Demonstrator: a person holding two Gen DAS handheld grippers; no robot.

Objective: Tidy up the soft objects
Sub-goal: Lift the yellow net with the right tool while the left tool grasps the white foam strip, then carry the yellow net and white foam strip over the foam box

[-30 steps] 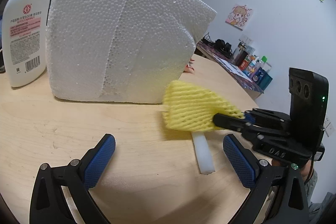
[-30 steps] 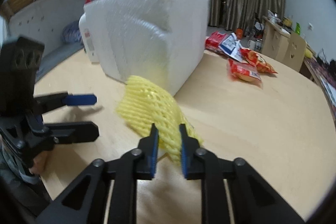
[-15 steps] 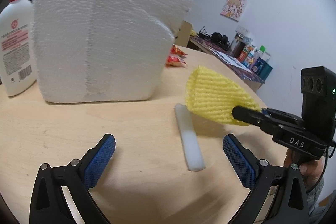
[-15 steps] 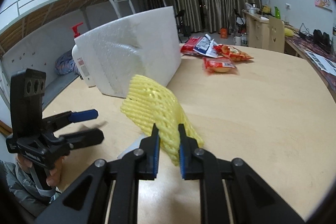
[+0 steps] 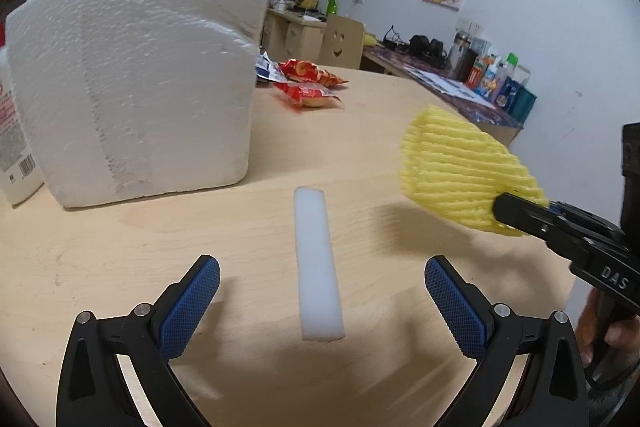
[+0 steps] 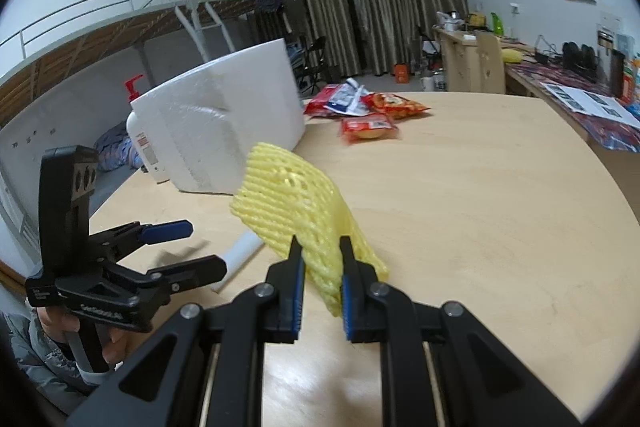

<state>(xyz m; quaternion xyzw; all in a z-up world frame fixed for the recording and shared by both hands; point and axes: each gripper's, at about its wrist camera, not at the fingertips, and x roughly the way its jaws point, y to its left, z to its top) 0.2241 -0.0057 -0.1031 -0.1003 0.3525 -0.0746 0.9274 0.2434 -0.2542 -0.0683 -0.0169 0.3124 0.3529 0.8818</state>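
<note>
My right gripper [image 6: 321,259] is shut on a yellow foam net sleeve [image 6: 296,199] and holds it above the wooden table [image 6: 460,211]; the sleeve [image 5: 460,167] and that gripper [image 5: 516,211] show at the right of the left wrist view. A white foam strip [image 5: 318,267] lies flat on the table, pointing away between the fingers of my left gripper [image 5: 320,283], which is open and empty. The strip's end [image 6: 242,247] shows beside the left gripper [image 6: 192,247] in the right wrist view.
A large white styrofoam block [image 5: 140,75] stands at the left, with a white lotion bottle [image 5: 12,131] behind it. Red snack packets [image 5: 308,83] lie farther back. The table edge curves at the right. A cluttered desk [image 6: 580,95] stands beyond.
My right gripper has lifted the yellow sleeve off the table and carried it right, away from the styrofoam block. My left gripper has swung so the white strip lies between its fingers.
</note>
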